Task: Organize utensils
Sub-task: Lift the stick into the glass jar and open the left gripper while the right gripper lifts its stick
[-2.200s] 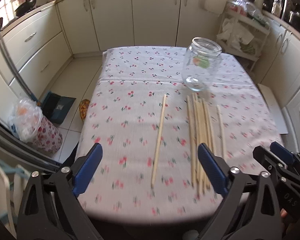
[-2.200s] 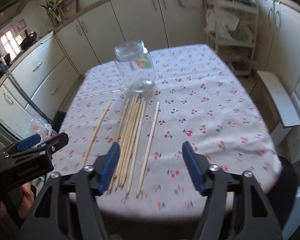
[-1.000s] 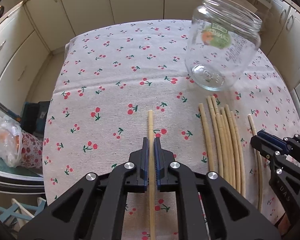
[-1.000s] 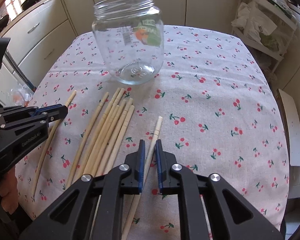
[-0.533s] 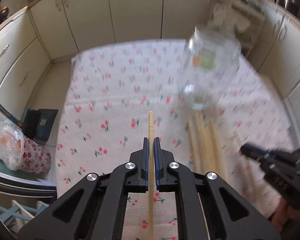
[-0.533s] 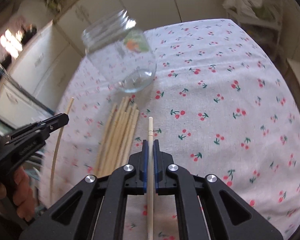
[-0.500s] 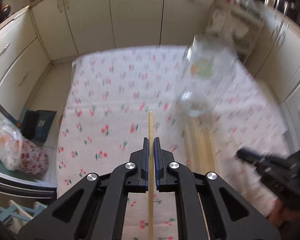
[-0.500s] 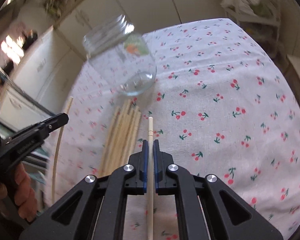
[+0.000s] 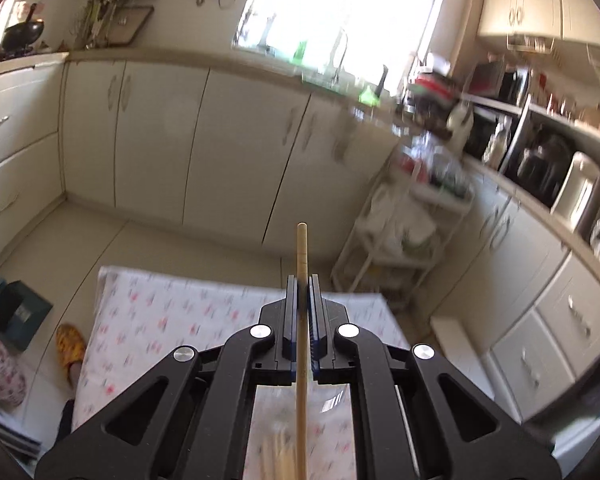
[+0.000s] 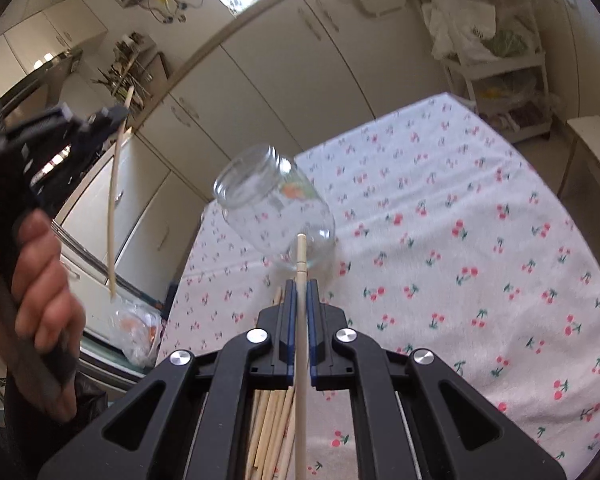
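Observation:
My left gripper (image 9: 301,280) is shut on a wooden chopstick (image 9: 301,248), lifted high and tilted up toward the cabinets. In the right wrist view that gripper (image 10: 116,114) is at the upper left with its chopstick (image 10: 114,196) hanging down. My right gripper (image 10: 299,284) is shut on another chopstick (image 10: 300,256), held above the table and pointing at the clear glass jar (image 10: 274,206), which stands empty on the cherry-print tablecloth (image 10: 460,240). A bundle of several chopsticks (image 10: 270,432) lies on the cloth under my right gripper and shows blurred in the left wrist view (image 9: 278,456).
White kitchen cabinets (image 9: 220,148) run behind the table. A white wire rack (image 9: 400,240) with bags stands at the table's far right corner. A plastic bag (image 10: 136,330) and a dark box (image 9: 16,314) sit on the floor to the left of the table.
Both grippers have risen from the table with their chopsticks. The left one has tilted up sharply so the table drops low in its view. The right one has lifted less and still faces the jar.

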Tool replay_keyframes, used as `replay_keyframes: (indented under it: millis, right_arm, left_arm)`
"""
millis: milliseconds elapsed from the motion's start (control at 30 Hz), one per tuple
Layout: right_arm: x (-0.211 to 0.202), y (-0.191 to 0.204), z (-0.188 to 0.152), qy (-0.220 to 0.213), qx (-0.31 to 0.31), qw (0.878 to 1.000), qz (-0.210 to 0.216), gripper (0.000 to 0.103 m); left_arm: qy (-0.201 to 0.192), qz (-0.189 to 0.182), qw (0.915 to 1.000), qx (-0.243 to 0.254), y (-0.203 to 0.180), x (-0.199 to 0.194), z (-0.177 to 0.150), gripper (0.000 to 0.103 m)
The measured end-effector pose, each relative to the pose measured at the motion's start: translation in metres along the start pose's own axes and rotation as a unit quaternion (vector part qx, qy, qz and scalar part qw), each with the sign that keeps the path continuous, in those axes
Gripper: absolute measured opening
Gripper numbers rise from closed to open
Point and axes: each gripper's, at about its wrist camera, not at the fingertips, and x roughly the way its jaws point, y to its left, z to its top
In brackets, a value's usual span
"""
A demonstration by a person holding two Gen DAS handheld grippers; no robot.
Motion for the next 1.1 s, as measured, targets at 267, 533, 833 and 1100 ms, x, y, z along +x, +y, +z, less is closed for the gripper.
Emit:
replay_keyframes:
  millis: [267,533,833,1100]
  right_arm:
    - [-0.007,-0.006,0.007,-0.035,-0.004,0.999,-0.001,0.006]
    - [-0.004,-0.015,0.013,-0.05,0.002,0.999,-0.004,0.006]
    - [-0.001,-0.021,0.024,-0.067,0.004,0.998,-0.006,0.006]
    - [-0.008,-0.012,0.04,-0.097,-0.004,0.995,-0.001,0.006]
  left_arm:
    - [-0.074,0.002,0.9962,-0.046,-0.011,0.031,0.034,0.005]
    - [-0.086,0.043,0.9933,-0.065,-0.009,0.083,0.025,0.005]
    - [-0.082,0.072,0.9937,-0.025,-0.006,0.102,-0.017,0.005]
    - [-0.055,0.076,0.9955,0.005,-0.001,0.093,-0.047,0.005]
